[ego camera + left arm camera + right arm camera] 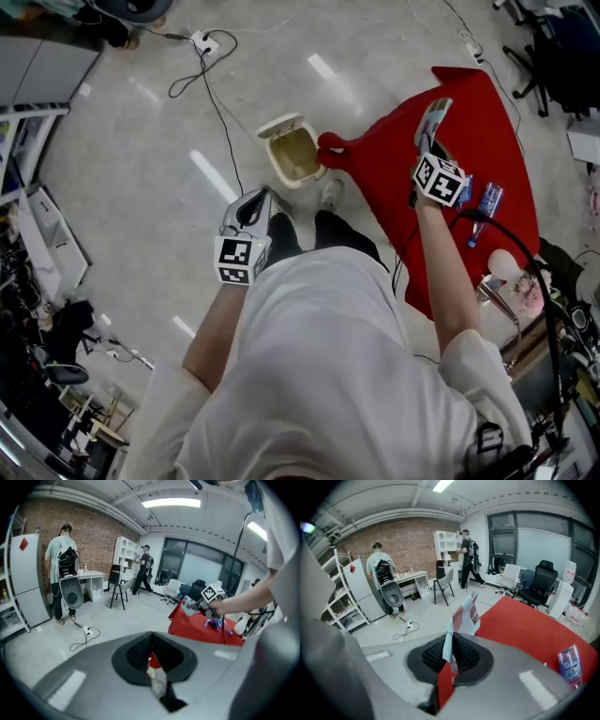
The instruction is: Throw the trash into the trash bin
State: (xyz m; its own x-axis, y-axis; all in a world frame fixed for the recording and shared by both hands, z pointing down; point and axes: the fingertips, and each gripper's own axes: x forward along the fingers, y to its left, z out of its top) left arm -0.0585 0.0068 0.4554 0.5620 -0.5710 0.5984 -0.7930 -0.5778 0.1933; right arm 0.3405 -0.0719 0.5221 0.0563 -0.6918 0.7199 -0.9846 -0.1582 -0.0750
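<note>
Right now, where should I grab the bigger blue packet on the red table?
Come from above and pinch the bigger blue packet across its narrow middle. It lies long and thin on the red table, probably too flat to catch from the side.

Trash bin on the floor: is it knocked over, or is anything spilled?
No. The trash bin stands upright with its lid flipped open, and nothing is spilled around it. Only the red cloth looks untidy: one corner hangs bunched beside the bin.
</note>
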